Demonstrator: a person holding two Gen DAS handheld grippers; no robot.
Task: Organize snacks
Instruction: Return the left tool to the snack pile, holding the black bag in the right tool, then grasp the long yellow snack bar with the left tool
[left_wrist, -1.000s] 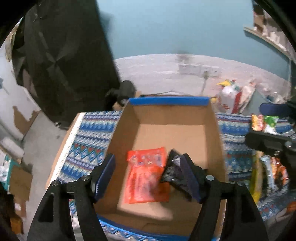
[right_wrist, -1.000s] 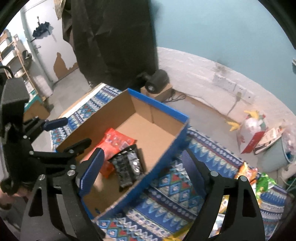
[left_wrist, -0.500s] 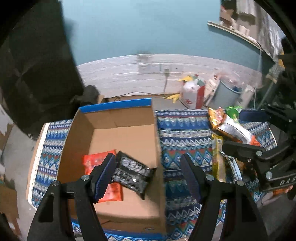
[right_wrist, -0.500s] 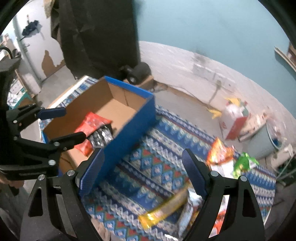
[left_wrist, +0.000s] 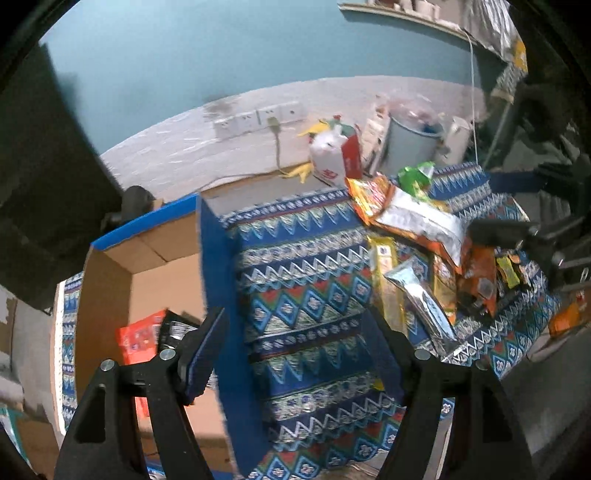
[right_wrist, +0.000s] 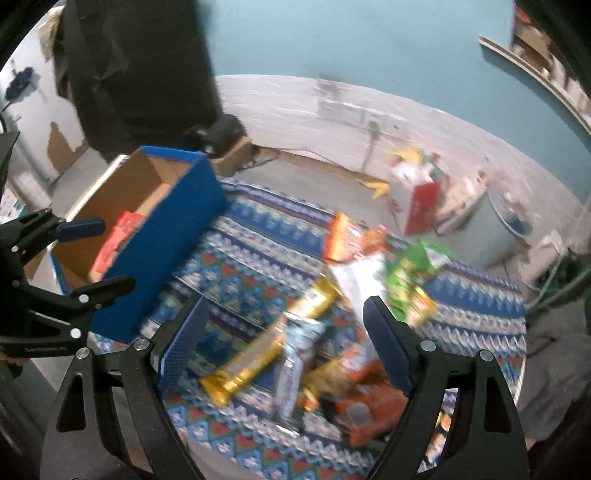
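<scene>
left gripper (left_wrist: 295, 347): jaws apart, just widened a bit, nothing between — over the patterned cloth (left_wrist: 295, 258)
right gripper (right_wrist: 284, 339): jaws wide, empty — above the snack pile (right_wrist: 332, 350)
cardboard box (left_wrist: 162, 266): left of both, red packet (left_wrist: 138, 339) inside

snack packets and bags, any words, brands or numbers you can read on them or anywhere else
None can be read in either view.
Snack pile: print on the wrappers is smeared by motion blur.
Long gold packet: a small dark label, too blurred to read.
White and red bag by the wall: red marks, not legible.
Red packet in the cardboard box: print too small.
</scene>
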